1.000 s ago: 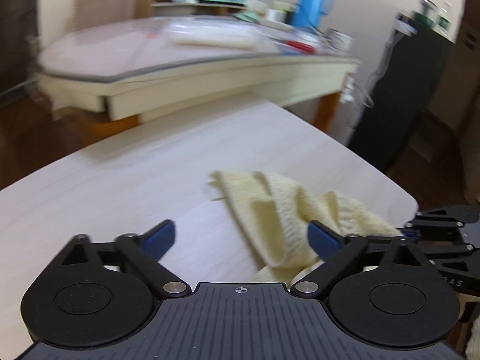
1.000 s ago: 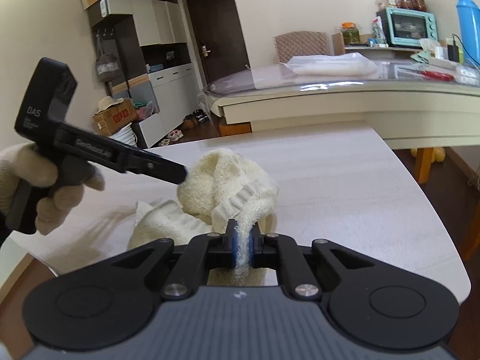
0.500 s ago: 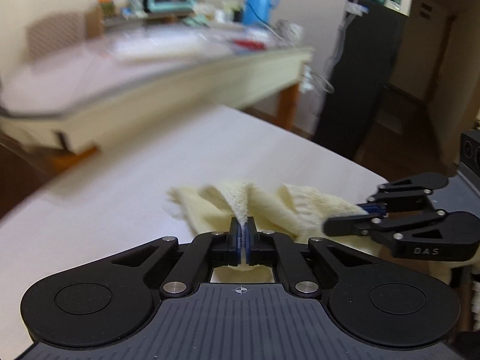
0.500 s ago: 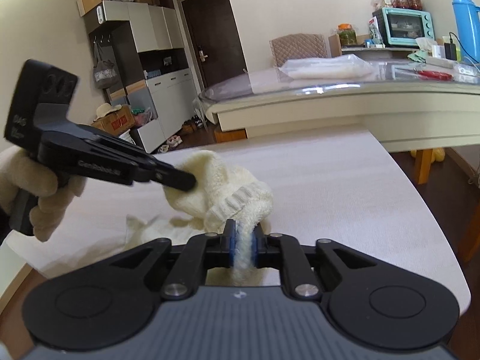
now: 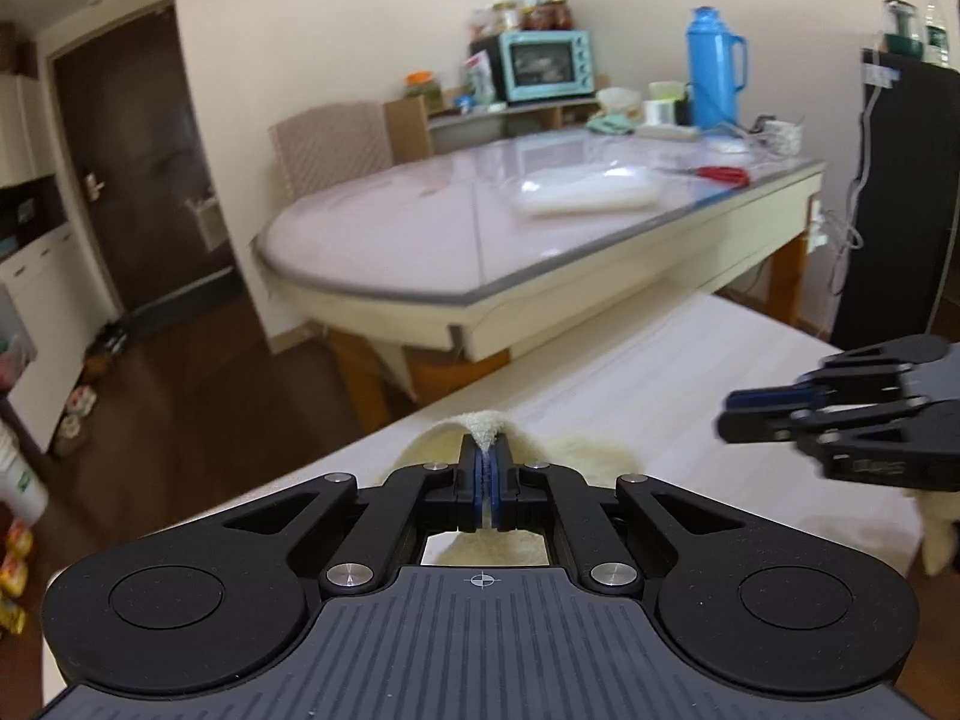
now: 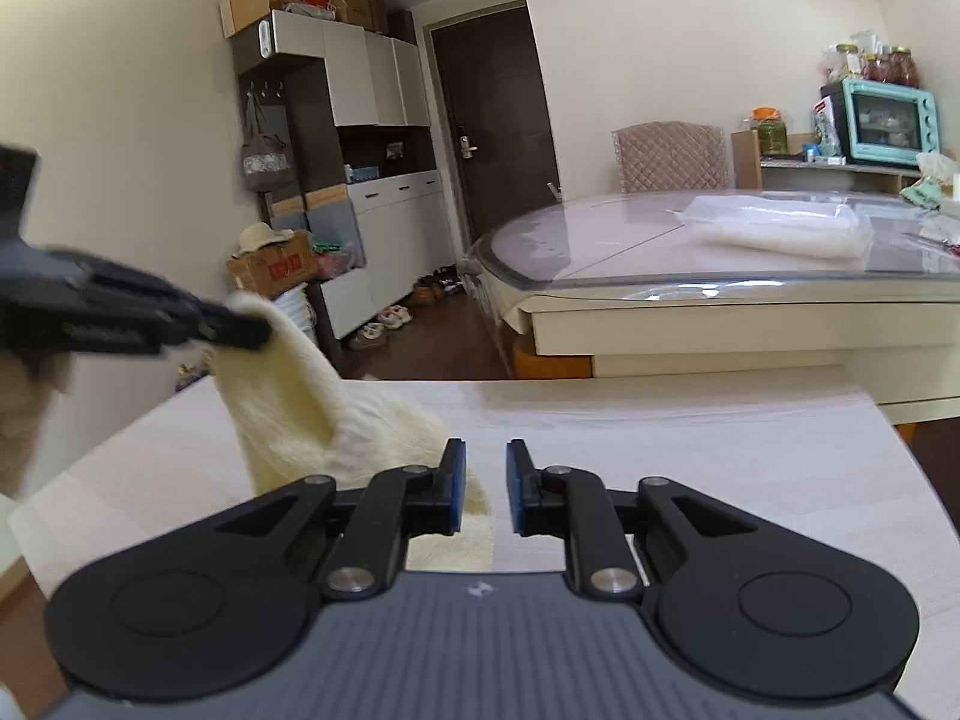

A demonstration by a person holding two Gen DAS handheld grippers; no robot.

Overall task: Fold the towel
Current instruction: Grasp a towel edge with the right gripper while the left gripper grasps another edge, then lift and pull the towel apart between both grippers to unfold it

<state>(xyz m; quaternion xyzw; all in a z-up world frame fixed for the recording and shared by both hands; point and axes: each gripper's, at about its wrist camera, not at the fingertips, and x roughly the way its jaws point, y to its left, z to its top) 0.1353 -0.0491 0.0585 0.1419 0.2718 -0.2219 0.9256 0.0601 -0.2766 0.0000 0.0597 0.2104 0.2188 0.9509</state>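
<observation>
My left gripper (image 5: 486, 480) is clamped on a pinch of the cream towel (image 6: 312, 414), lifting it off the pale wooden table (image 6: 690, 468). My right gripper (image 6: 485, 489) is opening with nothing between its pads; the towel's low end lies just left of it and slopes up leftward. Nothing blocks a regrasp; the glass-topped table (image 6: 660, 276) stands well behind.

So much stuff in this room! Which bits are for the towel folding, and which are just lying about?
For the job:
towel, pinched in the left gripper
right gripper, jaws opening, nothing between them
white table under the towel

Lying about:
oven
blue flask
scissors
plastic bag
</observation>
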